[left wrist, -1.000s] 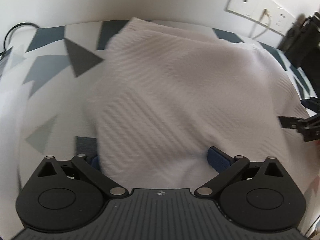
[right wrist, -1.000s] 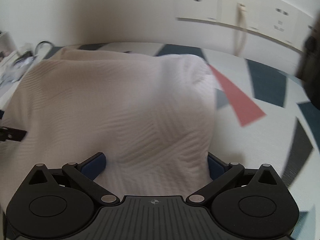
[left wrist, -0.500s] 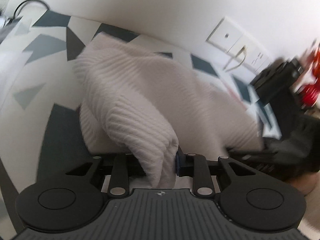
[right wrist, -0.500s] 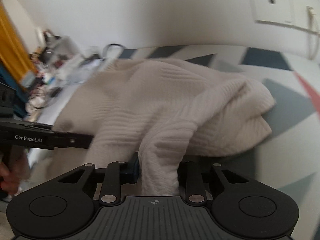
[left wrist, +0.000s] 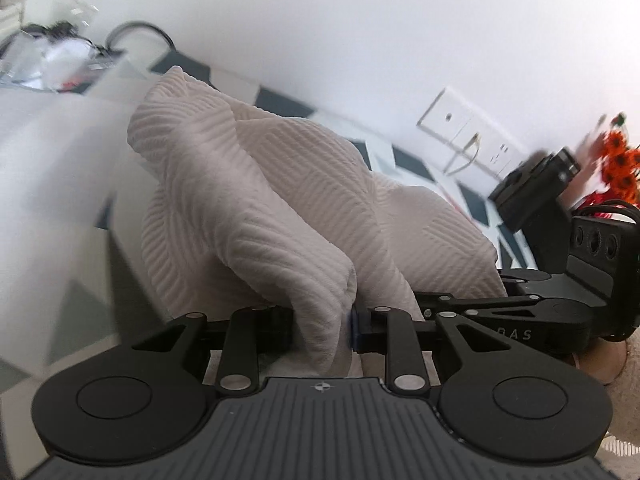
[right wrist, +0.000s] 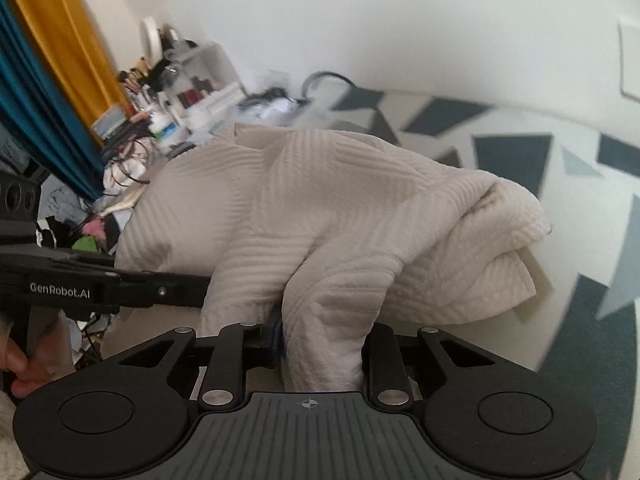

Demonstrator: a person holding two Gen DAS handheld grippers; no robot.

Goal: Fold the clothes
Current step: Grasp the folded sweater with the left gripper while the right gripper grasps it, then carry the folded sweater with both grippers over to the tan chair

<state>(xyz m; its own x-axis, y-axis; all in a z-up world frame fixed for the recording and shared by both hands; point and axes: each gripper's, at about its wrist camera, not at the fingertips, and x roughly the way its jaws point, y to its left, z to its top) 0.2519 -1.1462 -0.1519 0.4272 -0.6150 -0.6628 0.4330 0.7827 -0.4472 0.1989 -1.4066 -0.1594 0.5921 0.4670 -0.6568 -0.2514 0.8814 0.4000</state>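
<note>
A cream ribbed knit garment (left wrist: 280, 208) lies bunched on the patterned cloth surface (left wrist: 56, 208). My left gripper (left wrist: 324, 328) is shut on a thick fold of its near edge, lifted off the surface. In the right wrist view the same garment (right wrist: 320, 200) rises in a ridge into my right gripper (right wrist: 320, 344). Its jaws are closing, with a fold of the knit pinched between the pads. The two grippers hold the same edge side by side. The right gripper's black body (left wrist: 560, 304) shows at the left view's right side. The fingertips of both are buried in cloth.
Wall sockets (left wrist: 468, 132) with a plugged cable, a black box (left wrist: 536, 184) and orange flowers (left wrist: 620, 160) are at the far right. A cluttered shelf of bottles (right wrist: 172, 112) and blue and yellow curtains (right wrist: 40, 80) stand to the left. A hand (right wrist: 20, 372) holds the left gripper.
Both grippers went from open around the flat garment's near edge to shut on it. They lifted and swung it, so the cloth now bunches up in folds.
</note>
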